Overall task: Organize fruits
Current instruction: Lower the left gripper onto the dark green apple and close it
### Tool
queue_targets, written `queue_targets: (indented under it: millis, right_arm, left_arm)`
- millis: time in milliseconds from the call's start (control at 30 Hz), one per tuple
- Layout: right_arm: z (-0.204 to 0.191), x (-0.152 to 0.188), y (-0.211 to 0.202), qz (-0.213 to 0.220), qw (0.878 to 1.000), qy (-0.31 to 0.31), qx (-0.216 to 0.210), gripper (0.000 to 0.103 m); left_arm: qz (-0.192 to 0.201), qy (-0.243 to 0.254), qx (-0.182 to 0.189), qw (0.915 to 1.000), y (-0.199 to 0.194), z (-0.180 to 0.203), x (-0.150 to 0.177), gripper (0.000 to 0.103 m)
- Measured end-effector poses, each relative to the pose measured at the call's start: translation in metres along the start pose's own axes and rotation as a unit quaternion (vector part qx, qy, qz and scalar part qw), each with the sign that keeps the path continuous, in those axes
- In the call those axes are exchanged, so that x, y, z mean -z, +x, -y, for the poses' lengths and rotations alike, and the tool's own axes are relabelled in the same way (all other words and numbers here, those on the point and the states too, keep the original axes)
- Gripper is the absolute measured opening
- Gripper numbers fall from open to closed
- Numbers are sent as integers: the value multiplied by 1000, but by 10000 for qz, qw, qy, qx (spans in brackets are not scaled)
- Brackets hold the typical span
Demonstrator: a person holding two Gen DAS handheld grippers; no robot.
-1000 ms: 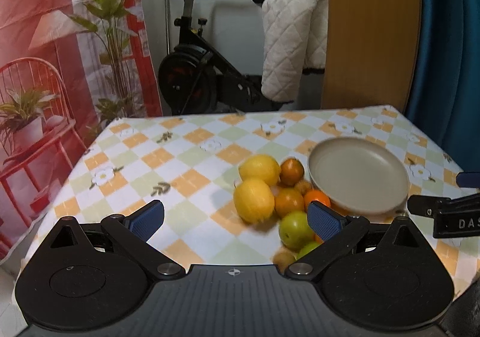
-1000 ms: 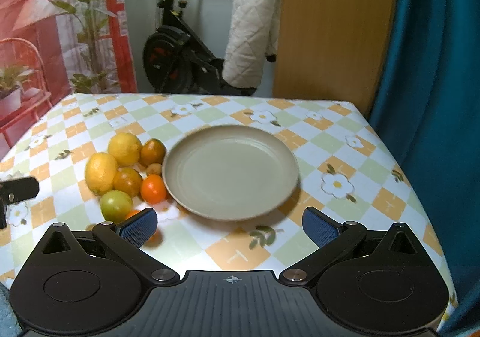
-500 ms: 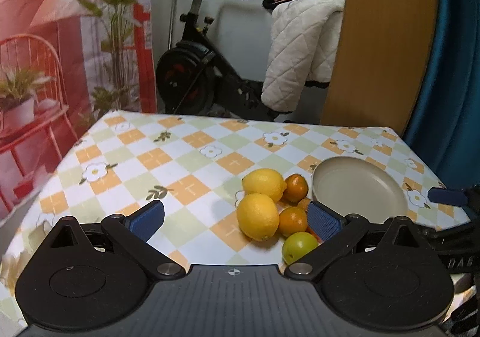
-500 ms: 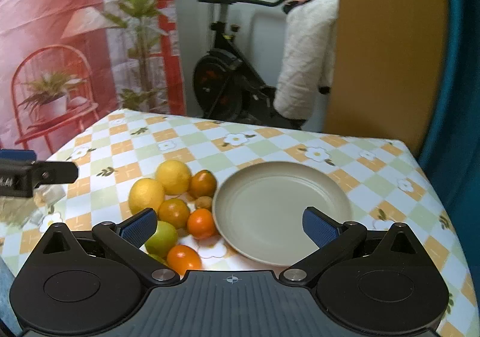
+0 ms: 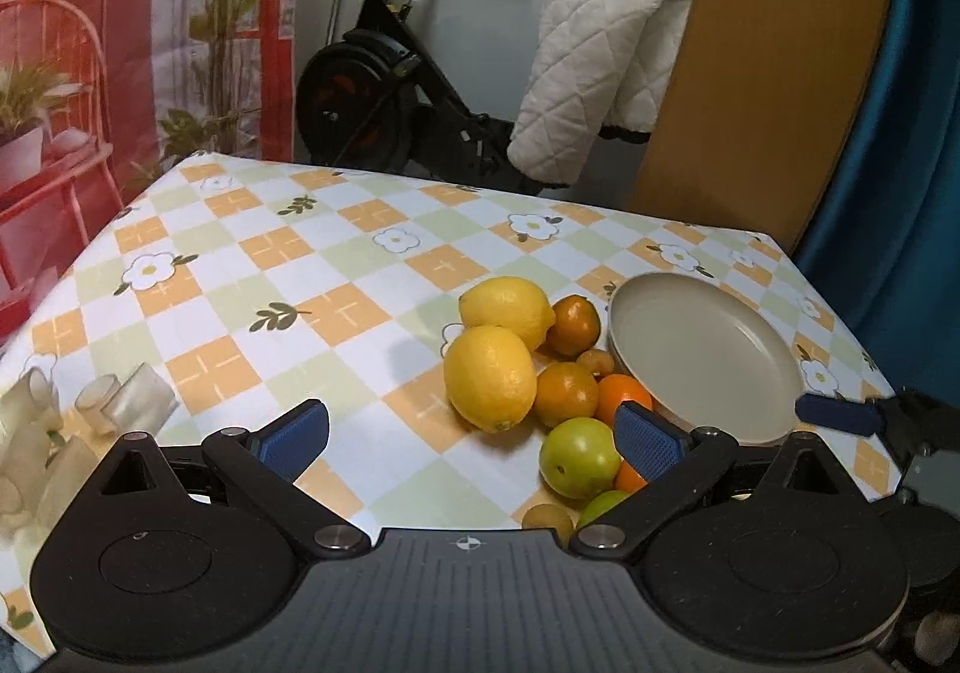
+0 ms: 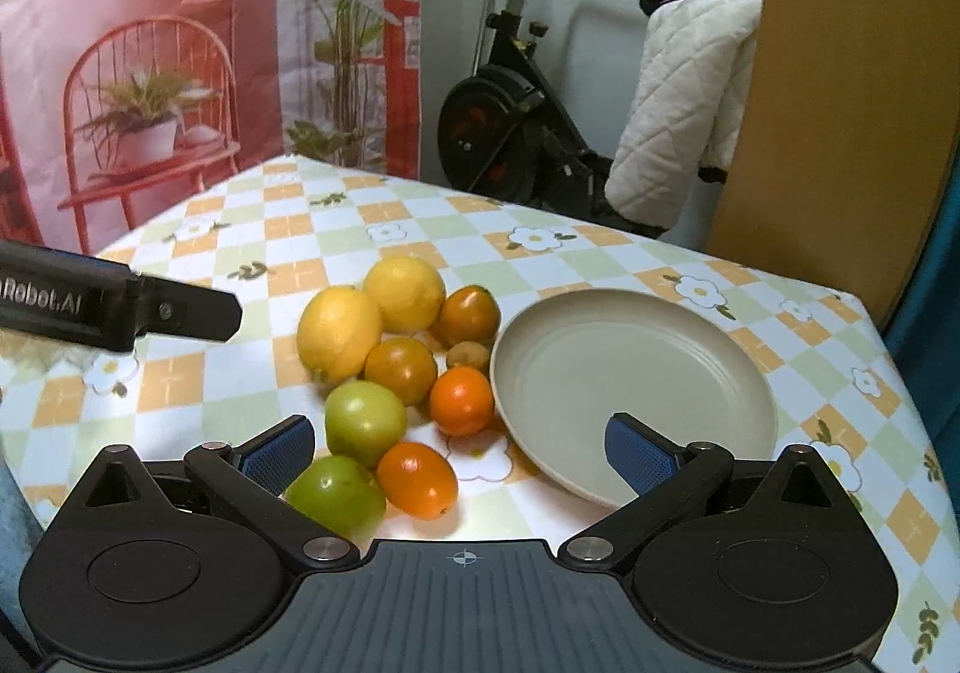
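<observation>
The right claw (image 6: 459, 442) hangs low over the near edge of the tabletop (image 6: 606, 262), its two blue-padded fingers spread wide and holding nothing. Between and just ahead of them lie an orange fruit (image 6: 417, 480) and a green fruit (image 6: 336, 496), the nearest of a loose heap. Beyond these sit a second green fruit (image 6: 365, 422), a rounder orange one (image 6: 461, 400), two darker orange-green fruits, a small brown one and two lemons (image 6: 339, 332), all bunched together and touching. Just right of the heap, its rim close against the nearest fruits, is a pale beige plate (image 6: 690, 433), with nothing on it.

The left claw (image 5: 473, 436) is likewise released and empty, held above the tabletop on the heap's left side (its dark body pokes into the right camera's view at the far left). From its camera the near lemon (image 5: 489, 378) lies ahead between its fingers, and one green fruit (image 5: 579, 457) sits beside its right finger.

No fruit is on the plate, so the sorting seems to be at its very start: this looks like the approach to a first pick. The next move probably calls for the right claw to drop around the nearest orange fruit, close gently so it does not roll away, and carry it across to the plate.
</observation>
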State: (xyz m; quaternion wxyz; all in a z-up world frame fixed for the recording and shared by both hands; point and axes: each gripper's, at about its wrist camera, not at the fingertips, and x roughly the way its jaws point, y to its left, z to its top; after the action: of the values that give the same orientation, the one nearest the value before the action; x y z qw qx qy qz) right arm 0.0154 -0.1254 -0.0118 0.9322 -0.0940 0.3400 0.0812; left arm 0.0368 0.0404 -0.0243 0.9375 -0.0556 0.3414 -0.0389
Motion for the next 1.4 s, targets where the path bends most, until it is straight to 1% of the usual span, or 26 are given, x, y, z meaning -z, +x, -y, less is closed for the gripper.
queue_targets:
  millis: [100, 167, 233, 367, 467, 600, 667, 733, 833, 933, 1000, 1067, 1133, 1200, 1300, 1400]
  right_arm:
    - [-3, 7, 5, -78, 9998, 91, -165, 101]
    - [-5, 11, 6, -86, 9997, 96, -192, 100]
    - [-8, 16, 5, -84, 9996, 115, -226, 100]
    - [-8, 20, 8, -148, 9990, 201, -368, 100]
    - [-10, 24, 11, -213, 9985, 167, -485, 99]
    - [-18, 29, 16, -303, 9979, 65, -573, 98]
    - [-20, 31, 18, -336, 9977, 53, -587, 98]
    - [-19, 33, 20, -388, 9972, 95, -625, 98]
    - [-17, 34, 22, -419, 9967, 174, -669, 98]
    - [-16, 34, 23, -455, 9964, 183, -696, 93]
    - [-16, 35, 24, -479, 9960, 182, -730, 89]
    - [-18, 35, 25, -500, 9958, 168, -745, 82]
    - [-19, 36, 25, -521, 9955, 147, -779, 78]
    - [-20, 36, 25, -537, 9948, 158, -846, 75]
    - [-21, 37, 24, -554, 9941, 174, -919, 71]
    - [-21, 37, 25, -555, 9934, 206, -980, 68]
  left_arm:
    - [35, -79, -42, 10000, 2, -3, 5, 102]
    - [11, -120, -15, 9999, 3, -4, 8, 100]
    - [-18, -118, 13, 9999, 4, -5, 10, 93]
    - [-118, 10, -67, 9999, 6, -2, 13, 93]
    - [-140, 165, 15, 9998, 7, 2, 16, 93]
    - [-218, 381, 184, 9989, 11, 8, 21, 89]
    - [-263, 453, 211, 9984, 13, 10, 24, 87]
    - [-287, 475, 218, 9982, 16, 10, 25, 82]
    - [-204, 427, 243, 9986, 16, 7, 27, 79]
    - [-13, 406, 291, 9988, 14, 6, 27, 79]
    - [25, 411, 329, 9986, 15, 7, 26, 79]
    - [-3, 462, 368, 9983, 16, 8, 27, 79]
    - [-13, 479, 476, 9977, 18, 9, 28, 79]
    - [-10, 458, 619, 9970, 18, 9, 30, 79]
    - [-29, 548, 699, 9960, 18, 11, 32, 80]
    - [-165, 565, 854, 9946, 21, 12, 33, 79]
